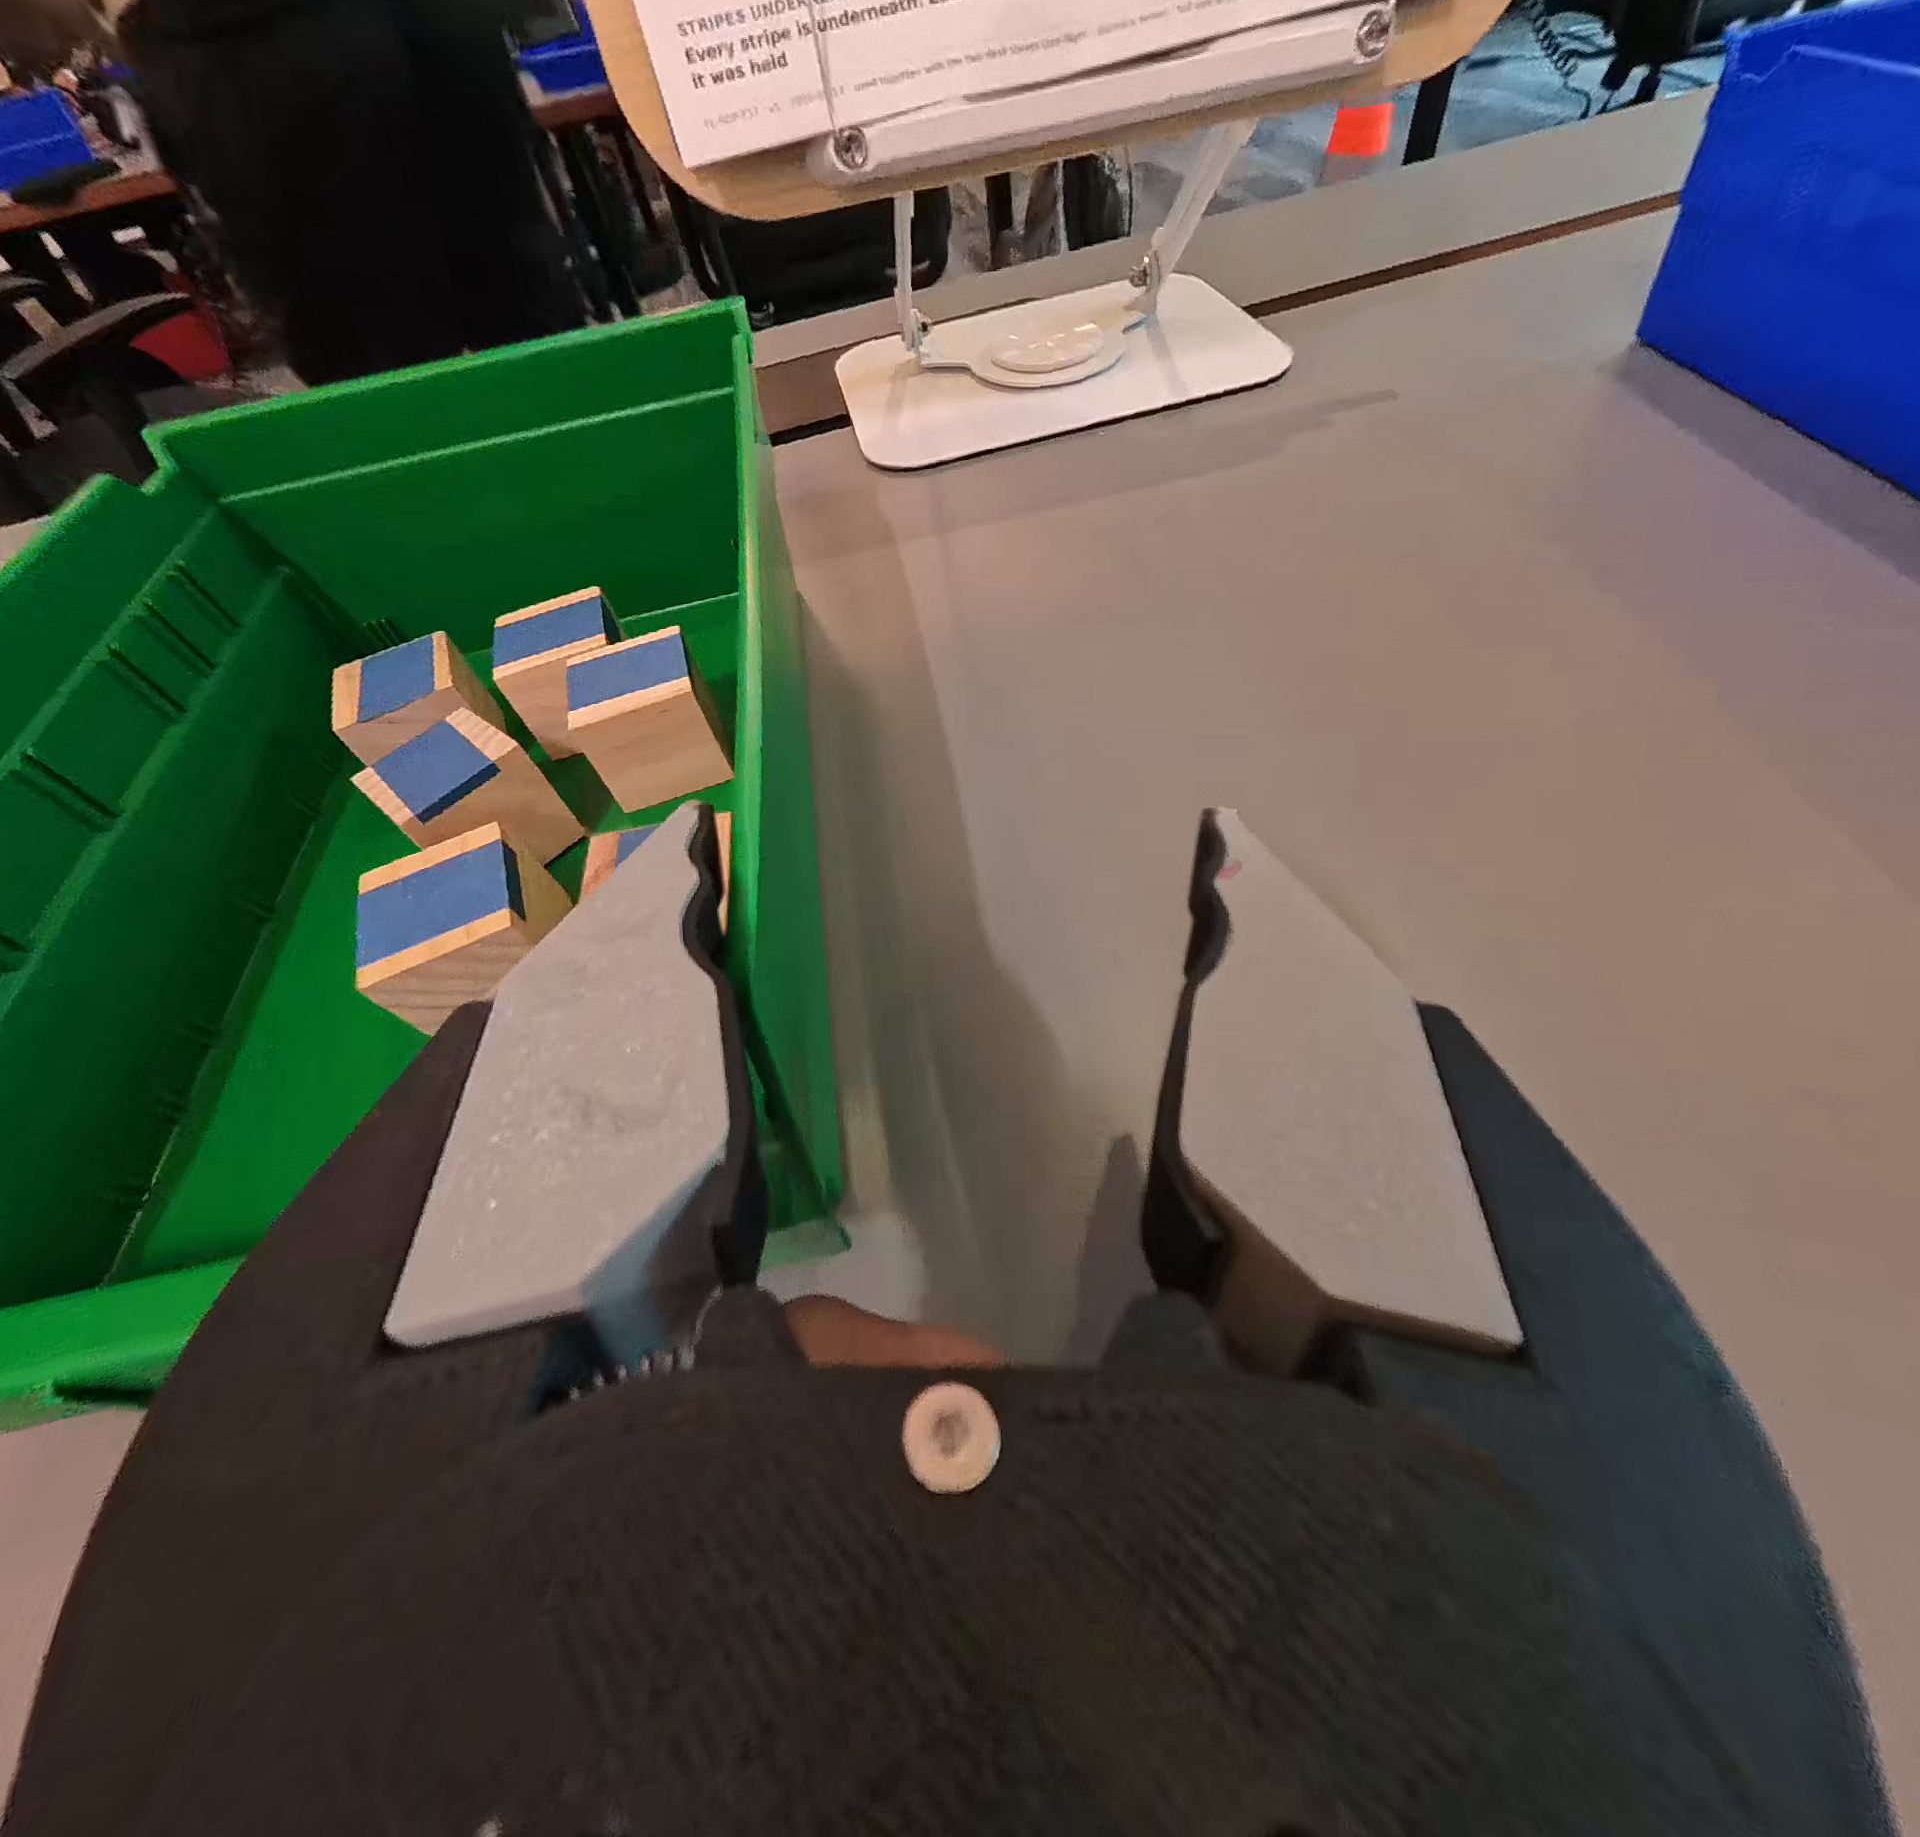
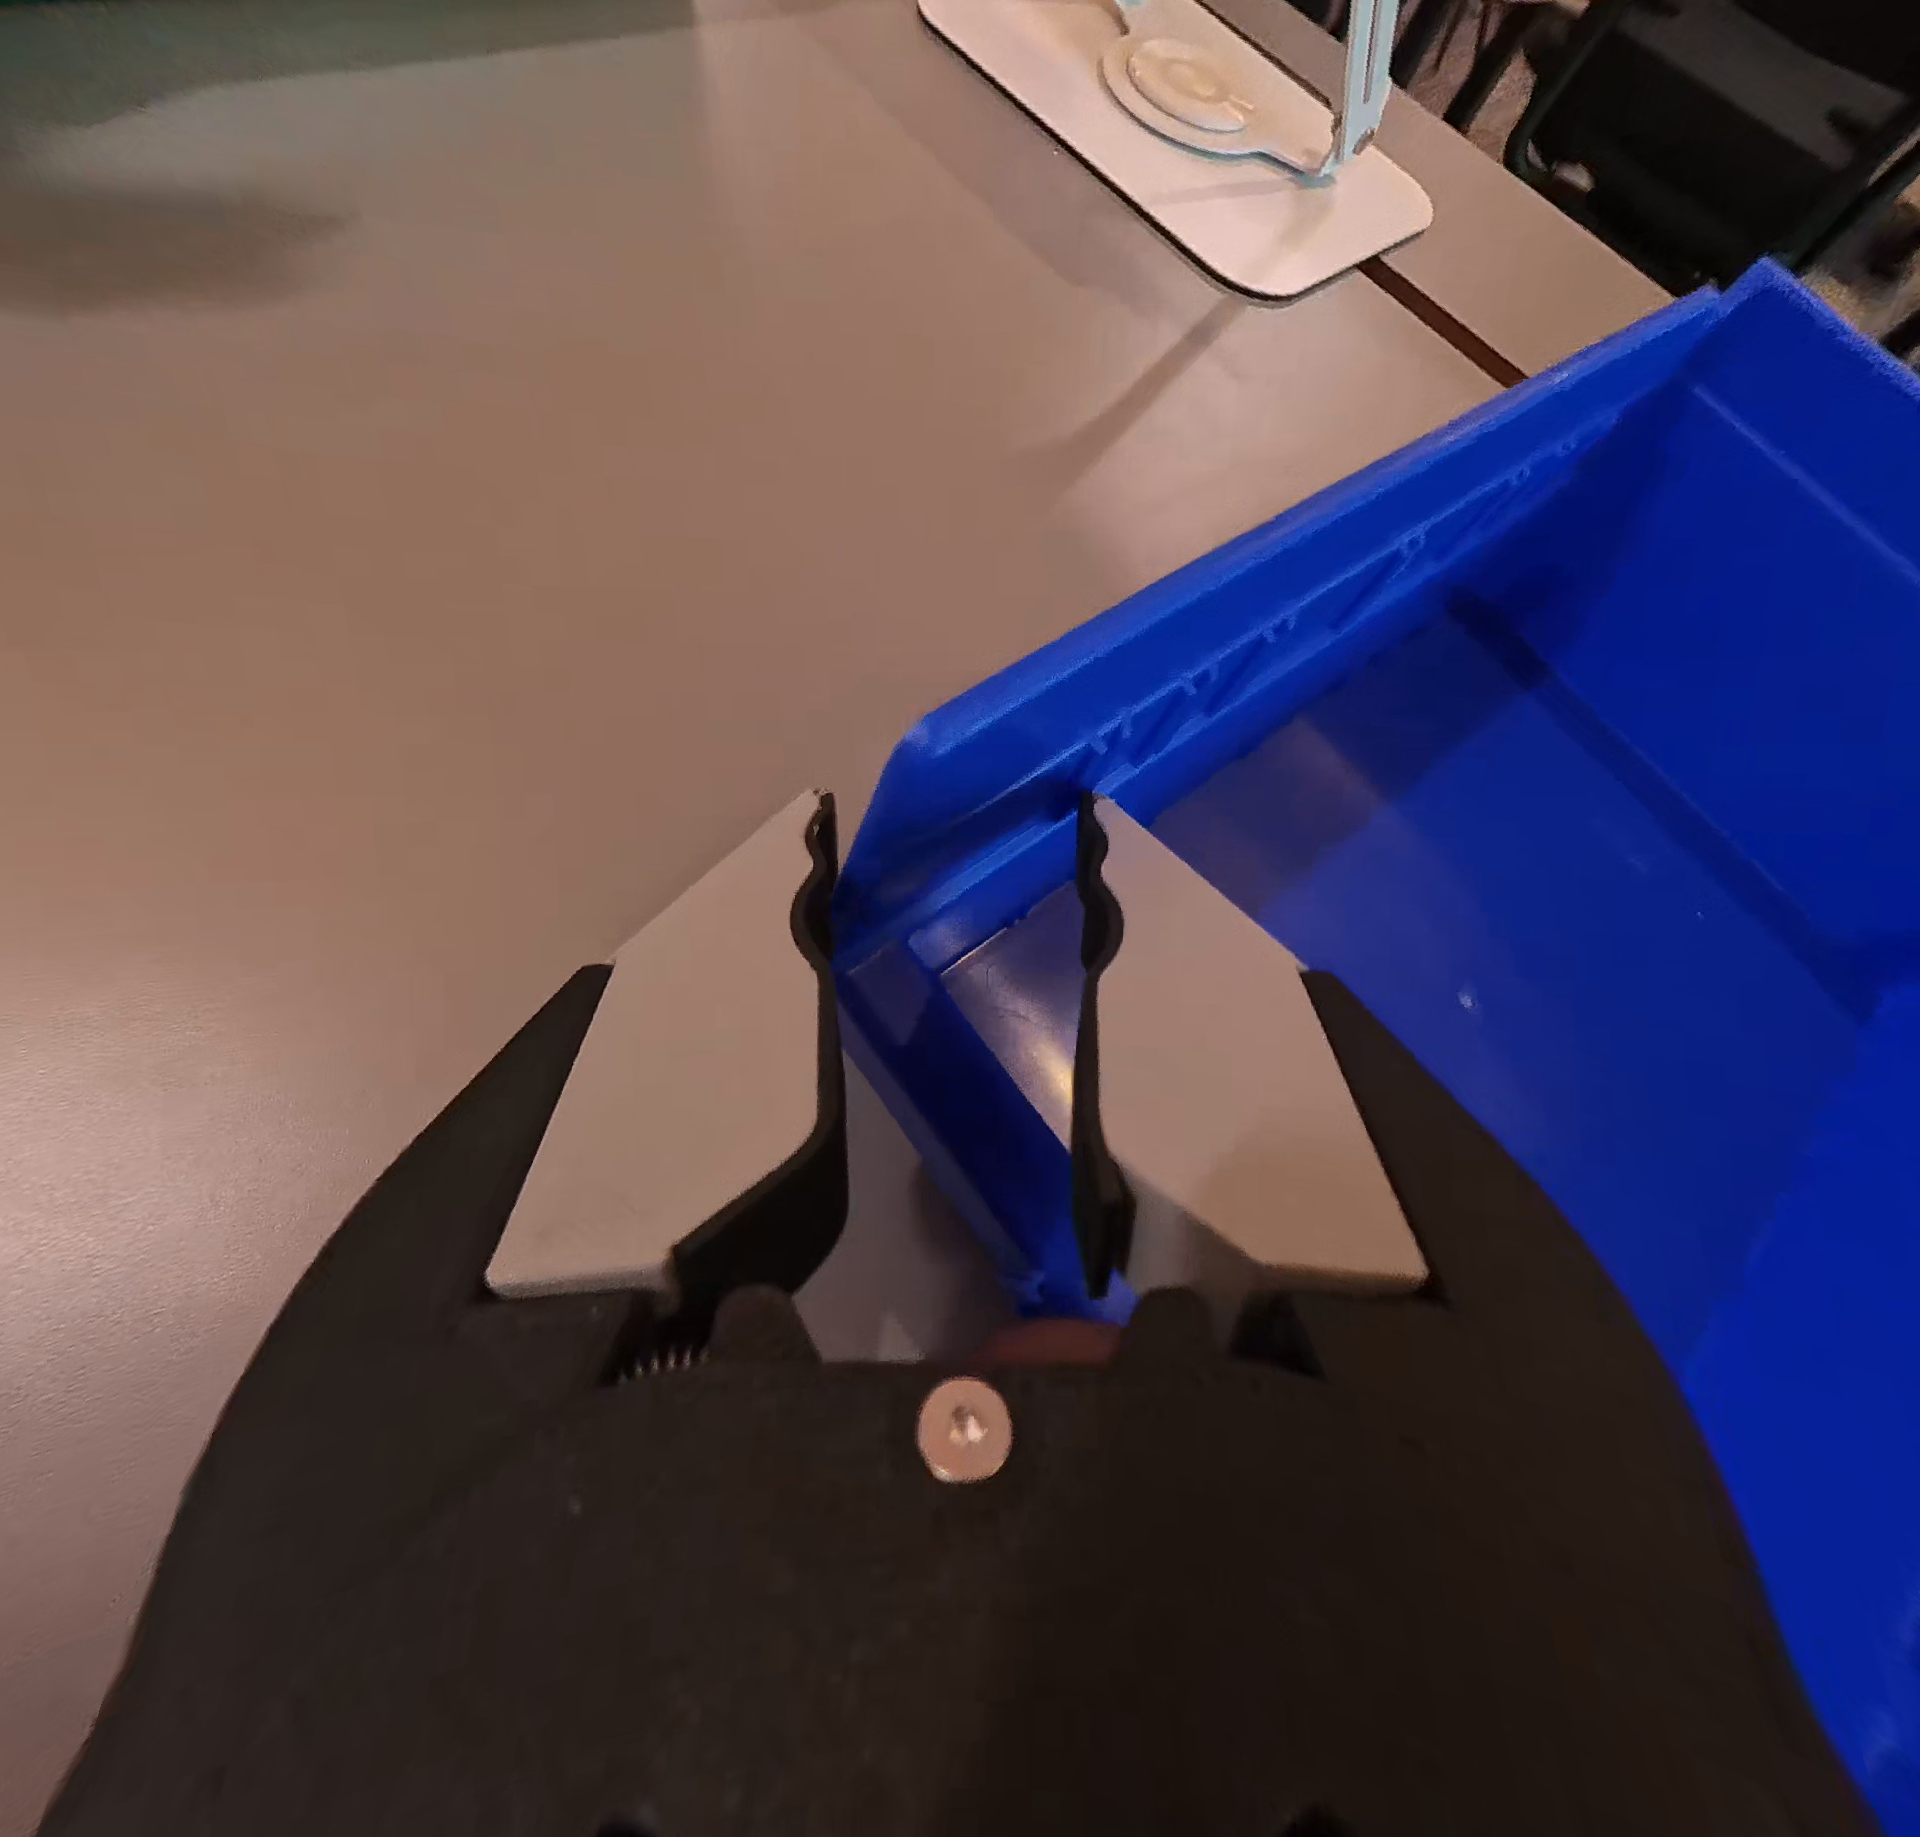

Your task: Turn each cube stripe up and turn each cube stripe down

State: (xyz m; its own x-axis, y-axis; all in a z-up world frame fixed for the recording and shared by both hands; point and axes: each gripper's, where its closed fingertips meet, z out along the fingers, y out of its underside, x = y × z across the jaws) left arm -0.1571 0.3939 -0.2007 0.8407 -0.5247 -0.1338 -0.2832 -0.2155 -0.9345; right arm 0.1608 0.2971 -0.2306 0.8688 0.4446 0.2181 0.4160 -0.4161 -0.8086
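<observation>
Several wooden cubes [image 1: 644,717] lie in a loose heap in the green bin [image 1: 208,956] at the left, their blue stripes facing up or tilted upward. One cube is partly hidden behind my left finger. My left gripper [image 1: 956,831] is open and empty, held over the grey table just right of the green bin's right wall. My right gripper [image 2: 954,811] straddles the near left corner of the blue bin [image 2: 1558,748], one finger outside the wall and one inside, jaws half closed against it. The visible part of the blue bin holds no cubes.
A white stand [image 1: 1060,364] holding a wooden board with an instruction sheet [image 1: 987,31] is at the table's far edge between the bins; it also shows in the right wrist view [image 2: 1195,125]. The blue bin [image 1: 1797,229] stands at the right. A person in dark clothes stands behind the green bin.
</observation>
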